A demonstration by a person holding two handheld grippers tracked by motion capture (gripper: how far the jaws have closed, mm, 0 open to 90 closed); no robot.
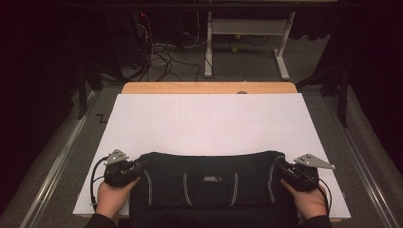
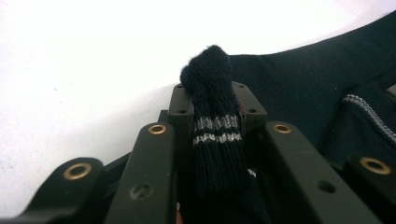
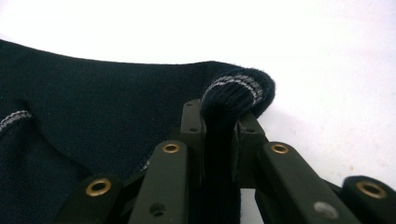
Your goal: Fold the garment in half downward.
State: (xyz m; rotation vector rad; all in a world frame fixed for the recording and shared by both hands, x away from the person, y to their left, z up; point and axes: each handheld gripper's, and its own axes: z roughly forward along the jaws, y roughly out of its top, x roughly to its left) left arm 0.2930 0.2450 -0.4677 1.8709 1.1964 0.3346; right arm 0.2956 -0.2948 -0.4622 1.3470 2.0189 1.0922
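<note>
High view: dark garment [image 1: 209, 183] lies lengthwise left-to-right, ends pinched.

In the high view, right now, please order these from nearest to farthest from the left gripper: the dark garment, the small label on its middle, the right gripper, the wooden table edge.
1. dark garment: its corner is in the left gripper.
2. small label: garment's middle.
3. right gripper: garment's opposite corner.
4. wooden table edge: far side.

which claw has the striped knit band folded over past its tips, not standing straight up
The right claw. The dark garment's ribbed band curls over its tips, stripes arching along the fold; in the left claw the band stands upright, stripes running straight across.
</note>
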